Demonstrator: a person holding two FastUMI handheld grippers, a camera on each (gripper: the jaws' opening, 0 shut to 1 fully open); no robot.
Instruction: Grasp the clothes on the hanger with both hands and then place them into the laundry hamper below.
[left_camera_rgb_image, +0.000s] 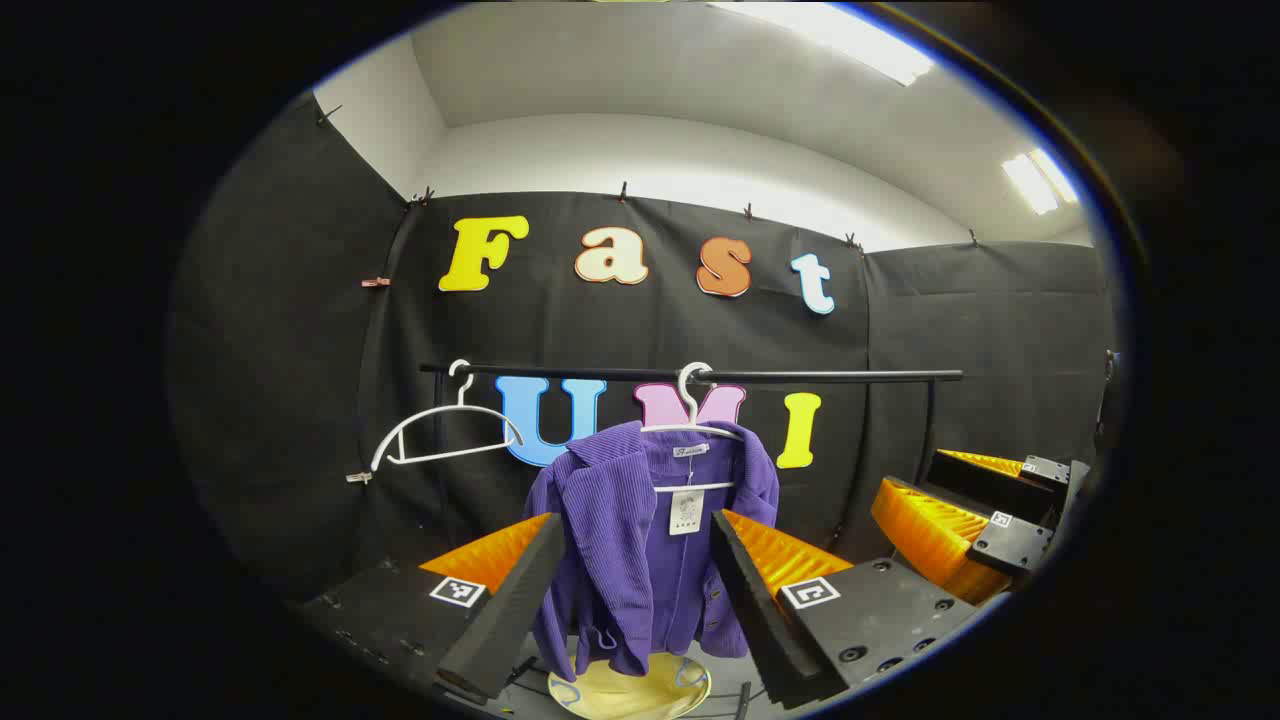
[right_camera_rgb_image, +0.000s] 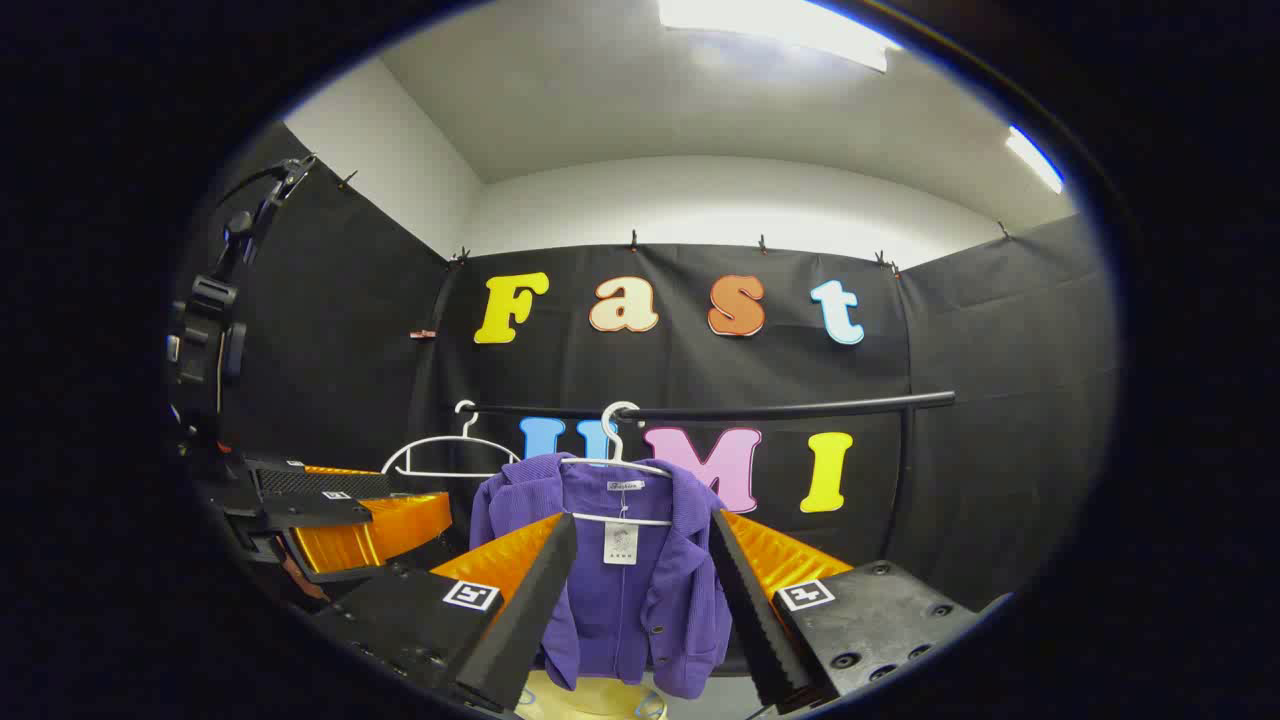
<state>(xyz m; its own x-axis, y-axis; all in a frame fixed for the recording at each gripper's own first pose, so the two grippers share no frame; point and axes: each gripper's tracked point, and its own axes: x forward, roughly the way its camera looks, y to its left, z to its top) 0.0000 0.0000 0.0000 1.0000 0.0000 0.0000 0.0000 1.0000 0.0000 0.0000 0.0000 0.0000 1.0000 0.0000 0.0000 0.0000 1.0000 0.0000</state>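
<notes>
Left gripper (left_camera_rgb_image: 640, 610) and right gripper (right_camera_rgb_image: 640, 610), both with fingers spread wide, touching nothing. Beyond them, framed between each pair of fingers, a purple jacket (left_camera_rgb_image: 640, 540) hangs on a white hanger (left_camera_rgb_image: 692, 425) from the black rail (left_camera_rgb_image: 800, 376), above the yellow hamper (left_camera_rgb_image: 630, 695).

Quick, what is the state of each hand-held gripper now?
Left hand-held gripper: open, holding nothing.
Right hand-held gripper: open, holding nothing.
</notes>
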